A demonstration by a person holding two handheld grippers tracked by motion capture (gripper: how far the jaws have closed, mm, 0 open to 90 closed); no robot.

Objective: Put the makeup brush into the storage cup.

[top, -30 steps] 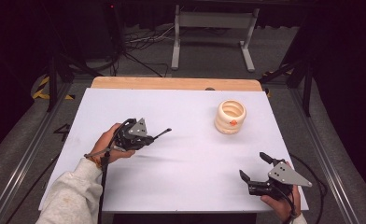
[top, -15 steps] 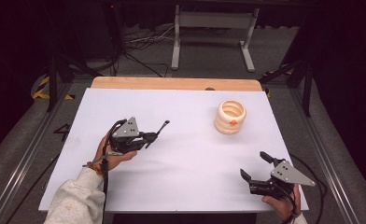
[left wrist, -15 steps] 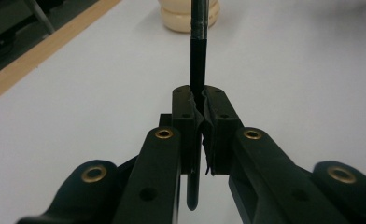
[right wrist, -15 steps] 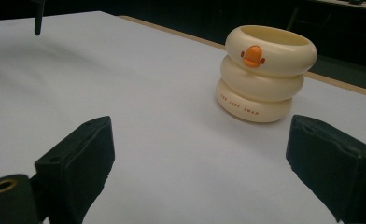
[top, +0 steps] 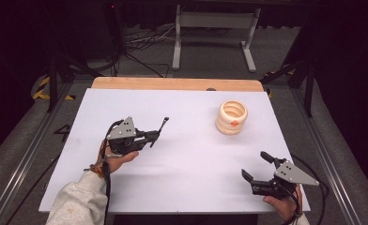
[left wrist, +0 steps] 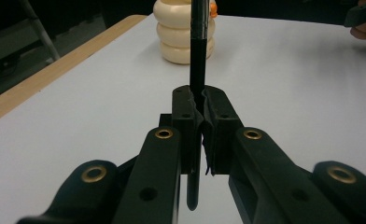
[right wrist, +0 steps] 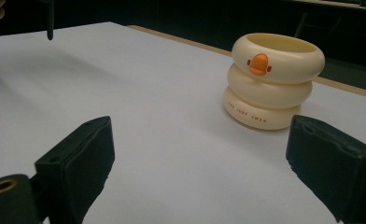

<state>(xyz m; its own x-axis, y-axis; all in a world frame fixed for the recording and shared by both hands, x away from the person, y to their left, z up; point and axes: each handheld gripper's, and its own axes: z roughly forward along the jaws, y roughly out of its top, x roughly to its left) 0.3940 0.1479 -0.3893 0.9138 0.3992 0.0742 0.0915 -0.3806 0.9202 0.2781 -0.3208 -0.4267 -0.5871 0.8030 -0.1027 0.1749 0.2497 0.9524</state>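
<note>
Cream ringed pen holder (top: 231,117) with orange duck bill upright on the white desk (top: 187,187), its inside hidden, left tool (top: 155,137) well left of the holder, clamped on a black pen (left wrist: 199,56), right tool (top: 257,167) near the holder, jaws wide, holding nothing

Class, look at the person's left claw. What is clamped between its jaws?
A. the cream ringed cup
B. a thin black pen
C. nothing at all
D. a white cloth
B: in the left gripper view the left claw is shut on a thin black pen, with the cream ringed cup standing apart behind it.
</note>
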